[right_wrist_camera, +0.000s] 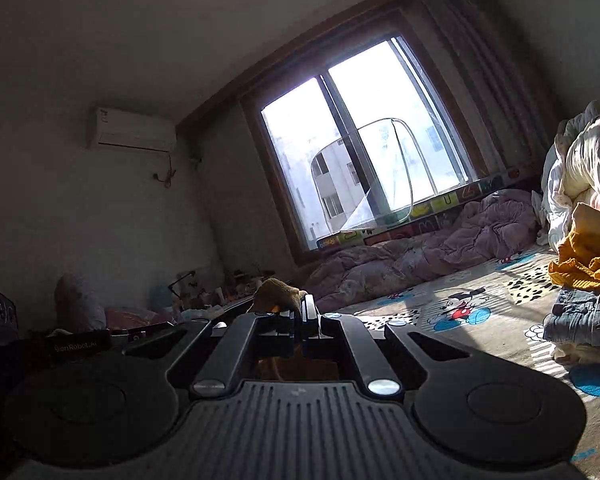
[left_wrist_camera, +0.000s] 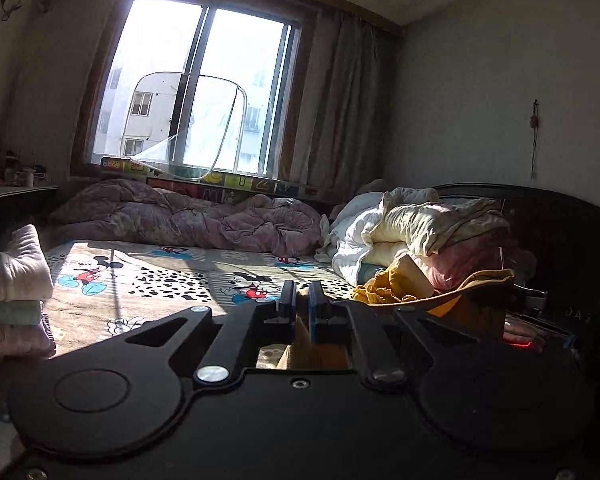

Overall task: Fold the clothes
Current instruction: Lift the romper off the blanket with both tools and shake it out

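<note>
Left wrist view shows the left gripper (left_wrist_camera: pixel 302 300) with its jaws drawn nearly together on a mustard-yellow garment (left_wrist_camera: pixel 452 294), whose hem stretches from between the fingers out to the right of centre, where the other gripper's dark body shows at the frame's right edge. Right wrist view shows the right gripper (right_wrist_camera: pixel 302 312) likewise pinched on a bunched corner of the same yellow cloth, which pokes up just left of its fingertips at the frame's centre. The garment seems held taut between both hands, lifted above the cartoon-printed bedsheet (left_wrist_camera: pixel 160 280). A stack of folded clothes (left_wrist_camera: pixel 14 292) sits at the left edge of the left view; in the right view an unfolded heap with a denim piece (right_wrist_camera: pixel 584 318) and an ochre knit (right_wrist_camera: pixel 584 264) lies at the right edge. Likely trouble: each grip catches only a thin edge, so pulling the hands farther apart could slip the fabric free. Lowering unevenly would crease the fold, and a drooping hem might snag the nearby heap or drag across the rumpled purple quilt (left_wrist_camera: pixel 204 220).
</note>
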Demonstrator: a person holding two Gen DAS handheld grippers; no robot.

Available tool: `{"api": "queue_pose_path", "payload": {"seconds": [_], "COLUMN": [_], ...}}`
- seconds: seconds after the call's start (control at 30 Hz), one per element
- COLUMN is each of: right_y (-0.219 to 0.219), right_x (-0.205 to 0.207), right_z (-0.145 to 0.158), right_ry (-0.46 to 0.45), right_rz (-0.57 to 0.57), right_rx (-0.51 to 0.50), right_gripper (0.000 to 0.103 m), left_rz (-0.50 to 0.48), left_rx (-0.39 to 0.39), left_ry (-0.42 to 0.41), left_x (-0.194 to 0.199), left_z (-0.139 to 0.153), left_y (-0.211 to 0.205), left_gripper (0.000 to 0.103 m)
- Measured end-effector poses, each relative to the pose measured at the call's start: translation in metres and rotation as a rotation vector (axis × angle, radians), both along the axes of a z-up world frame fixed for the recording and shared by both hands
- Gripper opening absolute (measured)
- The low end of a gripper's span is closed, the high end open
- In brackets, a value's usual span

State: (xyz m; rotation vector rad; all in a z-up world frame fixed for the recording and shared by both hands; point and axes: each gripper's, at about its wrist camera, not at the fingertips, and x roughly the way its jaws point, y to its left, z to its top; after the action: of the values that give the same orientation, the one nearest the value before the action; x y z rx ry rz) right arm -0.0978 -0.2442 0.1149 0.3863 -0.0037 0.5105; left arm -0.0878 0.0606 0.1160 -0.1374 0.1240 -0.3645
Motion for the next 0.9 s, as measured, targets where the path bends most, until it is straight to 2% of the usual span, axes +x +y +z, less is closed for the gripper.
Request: {"api": "queue_pose_path", "payload": {"seconds": [0.17,0.23,0.3,0.57,0.9], "right_y": [-0.005,-0.001,0.004,0.027,0.027], "right_x": [0.011,0.023,0.045,0.154,0.270], "right_z": [0.009,0.009,0.002,-0.055,-0.108], "right_ry": [-0.002,0.000,0.042,0.229,0.373], "right_rz": [0.000,-0.009,-0.014,-0.060,-0.108], "right_rx": [0.006,-0.035,-0.071,-0.174,-0.242], "right_gripper": [0.005,0.005,0.005,0.005,0.005], "left_rz": [-0.013,-0.004,0.017,0.049,0.051], "left_rx": [-0.018,-0.011,0.011,0.074,0.118], "left_ry": [-0.018,-0.013,0.011,0.159,0.317], "left_x": [0.004,0.014,0.033,0.150,0.273], "left_z": [0.003,0.002,-0.005,-0.051,-0.108], "left_y": [0.005,0.006,0.005,-0.006,-0.025], "left_gripper": [0.005,0.005,0.005,0.005,0.005]}}
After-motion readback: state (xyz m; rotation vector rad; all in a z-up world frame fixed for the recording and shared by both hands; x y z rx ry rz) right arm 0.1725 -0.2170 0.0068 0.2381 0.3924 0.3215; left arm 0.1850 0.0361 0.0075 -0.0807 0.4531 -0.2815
